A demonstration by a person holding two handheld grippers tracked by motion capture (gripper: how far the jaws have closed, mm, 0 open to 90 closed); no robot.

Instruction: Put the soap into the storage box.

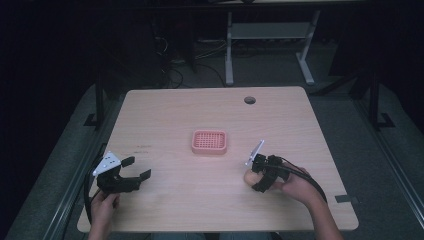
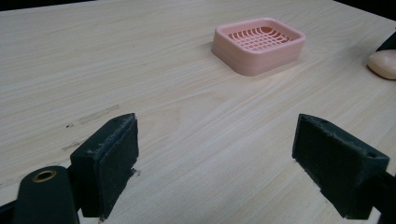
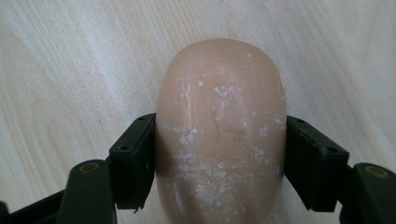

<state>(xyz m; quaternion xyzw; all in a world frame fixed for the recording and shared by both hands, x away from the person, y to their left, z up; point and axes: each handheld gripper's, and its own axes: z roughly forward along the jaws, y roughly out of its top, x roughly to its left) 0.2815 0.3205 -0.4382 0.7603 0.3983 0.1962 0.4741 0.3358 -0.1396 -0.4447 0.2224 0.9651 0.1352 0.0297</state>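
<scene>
Nearest the person, at about 5 o'clock on the pale wood-grain tabletop [image 1: 175, 200], the right tongs [image 1: 251, 180] are clamped on a peach-coloured oval bar of soap [image 3: 220, 130]. In the right gripper view both black jaws press flat against the bar's long sides. The bar's near end is cut off by the bottom edge of that view, and its underside is hidden, so contact with the tabletop cannot be confirmed there. White flecks and scratches mark its upper face. In the high view the soap [image 1: 248, 176] shows as a small patch, mostly covered by the tongs and the right hand [image 1: 295, 187].

At about 7 o'clock the left tongs [image 1: 137, 168] stand wide apart, nothing between the jaws, held by the left hand [image 1: 103, 202], which is partly cut off at the bottom edge.

Farther off, near the centre, sits a pink rectangular plastic soap dish with a slotted grid floor [image 1: 209, 142], well apart from both tongs. In the left gripper view the dish [image 2: 259, 44] lies at 1 o'clock, and the soap [image 2: 384, 64] is cut off at the right edge.
</scene>
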